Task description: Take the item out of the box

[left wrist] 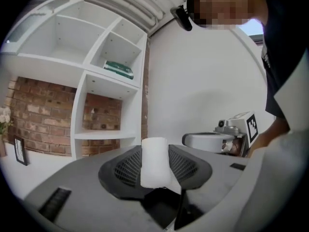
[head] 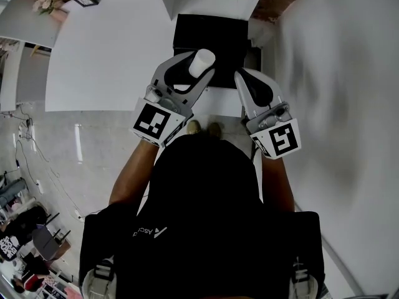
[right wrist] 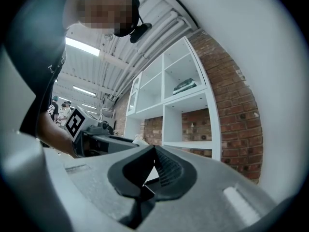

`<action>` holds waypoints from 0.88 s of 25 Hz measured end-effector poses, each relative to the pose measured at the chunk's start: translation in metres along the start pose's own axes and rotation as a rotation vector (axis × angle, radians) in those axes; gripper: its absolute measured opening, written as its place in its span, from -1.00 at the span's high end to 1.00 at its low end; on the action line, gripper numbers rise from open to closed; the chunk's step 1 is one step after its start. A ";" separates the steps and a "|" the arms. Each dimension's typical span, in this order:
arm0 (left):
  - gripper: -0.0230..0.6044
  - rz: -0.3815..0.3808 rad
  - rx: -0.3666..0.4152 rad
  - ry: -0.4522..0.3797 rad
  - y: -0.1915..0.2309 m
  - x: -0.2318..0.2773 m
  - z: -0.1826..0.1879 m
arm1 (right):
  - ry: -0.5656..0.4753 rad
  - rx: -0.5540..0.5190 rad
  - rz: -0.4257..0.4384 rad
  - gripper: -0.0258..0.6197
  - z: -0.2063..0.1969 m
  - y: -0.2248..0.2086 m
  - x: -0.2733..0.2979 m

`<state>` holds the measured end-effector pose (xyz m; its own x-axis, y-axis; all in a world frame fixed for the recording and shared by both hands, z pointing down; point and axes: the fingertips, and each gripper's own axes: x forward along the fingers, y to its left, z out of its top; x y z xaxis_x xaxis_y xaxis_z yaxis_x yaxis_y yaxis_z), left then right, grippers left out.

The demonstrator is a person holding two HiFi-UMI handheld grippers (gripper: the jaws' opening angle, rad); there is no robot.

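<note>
With the item (left wrist: 154, 163) pinched in the left gripper (head: 194, 67) over the box (head: 212, 36), extraction looks basically done. Right gripper (right wrist: 153, 150) has its jaws pressed together, empty. Next move likely: carry clear, set on the table (head: 106, 61).

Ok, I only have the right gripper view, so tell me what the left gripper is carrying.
Observer: The left gripper is clamped on a white cylinder, which stands upright between its pads in the left gripper view.
Operator: Now give me the box's position.
Observer: In the head view, a black box sits on the white table. The cylinder shows over the box's near part.
</note>
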<state>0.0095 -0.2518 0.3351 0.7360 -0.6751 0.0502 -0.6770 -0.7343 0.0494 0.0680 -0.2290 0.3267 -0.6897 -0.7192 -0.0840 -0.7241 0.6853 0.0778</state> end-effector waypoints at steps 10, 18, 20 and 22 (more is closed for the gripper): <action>0.38 0.012 0.014 -0.182 -0.012 -0.030 0.034 | -0.030 0.020 0.006 0.92 0.010 0.024 -0.007; 0.38 -0.010 0.036 -0.244 -0.024 -0.038 0.046 | -0.040 0.005 -0.005 0.92 0.015 0.032 -0.015; 0.38 -0.015 0.037 -0.247 -0.026 -0.039 0.047 | -0.043 0.006 -0.011 0.92 0.016 0.033 -0.017; 0.38 -0.018 0.036 -0.248 -0.028 -0.040 0.047 | -0.046 0.006 -0.017 0.92 0.018 0.033 -0.019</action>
<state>-0.0005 -0.2075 0.2851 0.7289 -0.6555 -0.1973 -0.6668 -0.7451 0.0121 0.0579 -0.1906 0.3131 -0.6765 -0.7248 -0.1308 -0.7355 0.6738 0.0704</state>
